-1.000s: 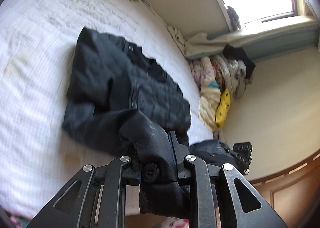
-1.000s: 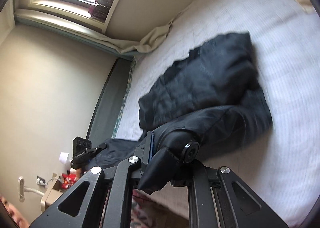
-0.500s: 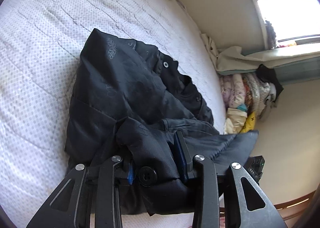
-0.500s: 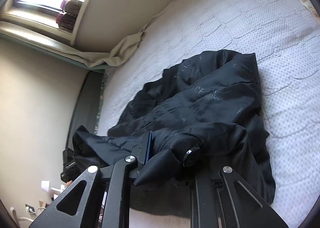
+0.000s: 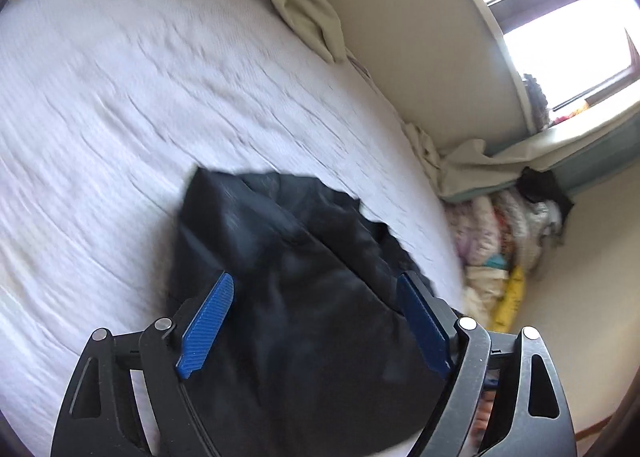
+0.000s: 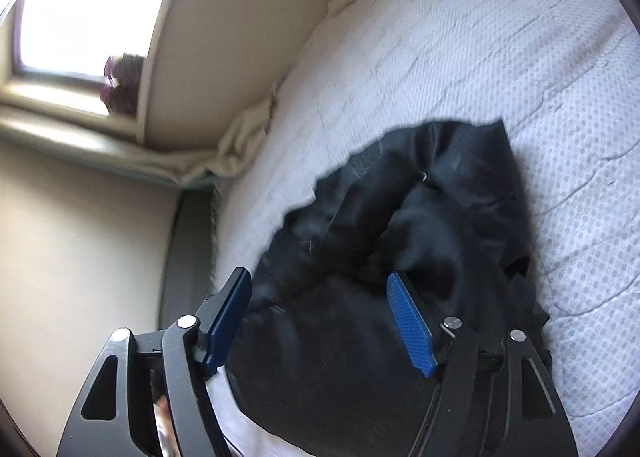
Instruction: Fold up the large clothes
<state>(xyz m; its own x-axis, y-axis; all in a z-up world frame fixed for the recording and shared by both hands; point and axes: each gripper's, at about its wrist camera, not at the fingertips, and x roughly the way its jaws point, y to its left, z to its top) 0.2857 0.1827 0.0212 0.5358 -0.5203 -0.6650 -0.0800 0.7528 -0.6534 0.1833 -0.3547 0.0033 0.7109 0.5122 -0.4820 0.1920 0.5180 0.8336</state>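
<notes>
Compared with one second earlier, when each claw pinched a bunched fold of the black jacket (image 5: pixel 288 297) between shut pads, both now stand with jaws spreading and the cloth let go. The left gripper (image 5: pixel 316 321) shows its blue pads (image 5: pixel 208 321) wide apart and still opening; dark fabric lies beneath and between them, but neither pad presses on it. The right gripper (image 6: pixel 320 321) is likewise opening, slightly less wide, with its pads clear of the cloth. The jacket, formerly spread with one edge lifted, now lies as a compact doubled heap on the white bedspread (image 5: pixel 120 97), near the bed's lower edge. Motion blur softens the jacket's outline and the quilt pattern in the left view; the jacket's near edge is cut off behind both claws' frames. The clothes pile (image 5: pixel 504 233) by the wall is partly hidden. The window (image 6: pixel 88 17) is overexposed; the object on its sill cannot be identified
</notes>
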